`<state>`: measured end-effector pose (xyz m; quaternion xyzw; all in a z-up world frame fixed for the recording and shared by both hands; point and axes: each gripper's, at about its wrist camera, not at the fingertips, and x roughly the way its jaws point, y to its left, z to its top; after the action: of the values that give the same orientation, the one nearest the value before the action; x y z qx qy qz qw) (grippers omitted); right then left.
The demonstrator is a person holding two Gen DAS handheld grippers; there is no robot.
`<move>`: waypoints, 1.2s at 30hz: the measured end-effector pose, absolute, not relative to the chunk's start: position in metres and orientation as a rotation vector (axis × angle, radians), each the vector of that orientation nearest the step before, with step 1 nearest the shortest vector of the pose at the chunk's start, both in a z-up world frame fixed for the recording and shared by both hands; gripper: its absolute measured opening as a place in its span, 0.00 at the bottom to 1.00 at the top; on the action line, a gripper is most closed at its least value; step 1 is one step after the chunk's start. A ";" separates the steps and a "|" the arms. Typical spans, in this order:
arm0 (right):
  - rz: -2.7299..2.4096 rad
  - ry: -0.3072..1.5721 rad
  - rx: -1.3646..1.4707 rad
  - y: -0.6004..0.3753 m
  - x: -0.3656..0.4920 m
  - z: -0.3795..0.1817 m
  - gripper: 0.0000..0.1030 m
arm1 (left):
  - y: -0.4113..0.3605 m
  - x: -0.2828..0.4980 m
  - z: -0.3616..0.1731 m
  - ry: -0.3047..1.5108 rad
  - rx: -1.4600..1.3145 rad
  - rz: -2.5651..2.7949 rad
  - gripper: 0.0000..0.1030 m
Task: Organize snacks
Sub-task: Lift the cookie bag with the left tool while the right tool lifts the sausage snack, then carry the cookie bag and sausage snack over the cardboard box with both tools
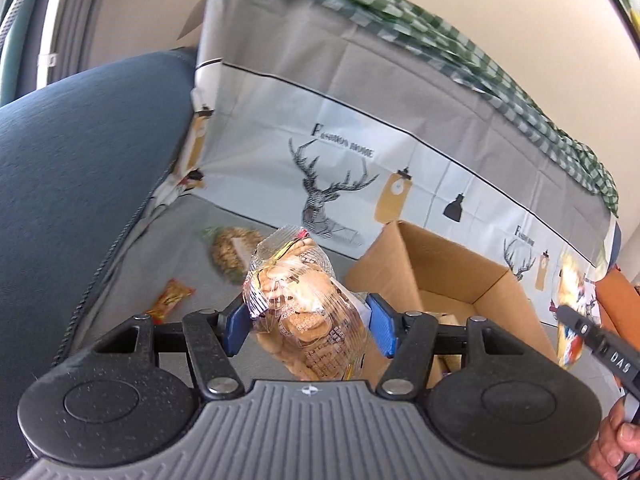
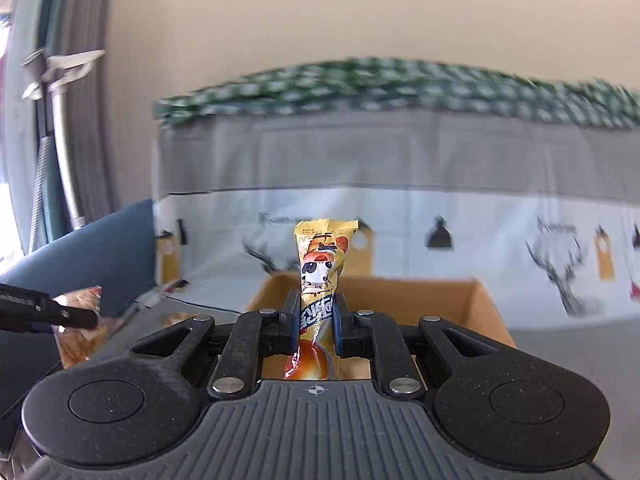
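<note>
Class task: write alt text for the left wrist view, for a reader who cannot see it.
The left claw grips a clear bag of biscuits above a grey cloth. An open cardboard box sits right; two snack packets lie left.

Green-and-white checked cloth (image 1: 460, 44), grey-and-white cover (image 1: 360, 92) printed with black stag heads, brown cardboard box (image 1: 452, 268), yellow snack packet (image 2: 322, 264), clear bag of tan biscuits (image 1: 296, 292), dark blue cushion (image 1: 80, 152)
</note>
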<state>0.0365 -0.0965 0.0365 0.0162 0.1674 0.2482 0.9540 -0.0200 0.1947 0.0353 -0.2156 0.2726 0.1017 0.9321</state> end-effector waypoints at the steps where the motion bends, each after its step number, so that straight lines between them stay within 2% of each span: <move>1: 0.493 0.360 0.040 -0.102 0.040 0.034 0.16 | 0.190 -0.017 0.036 0.551 -0.434 0.199 0.64; 22: 0.404 0.307 0.006 -0.170 0.035 0.030 0.13 | 0.090 0.034 0.039 0.472 -0.383 0.023 0.64; 36: 0.401 0.293 -0.008 -0.166 0.033 0.029 0.12 | 0.081 0.032 0.038 0.460 -0.359 -0.009 0.64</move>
<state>0.0326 -0.1657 0.0294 -0.0042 0.1450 0.1984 0.9693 0.0322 0.0814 0.0376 -0.1768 0.2268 -0.0043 0.9578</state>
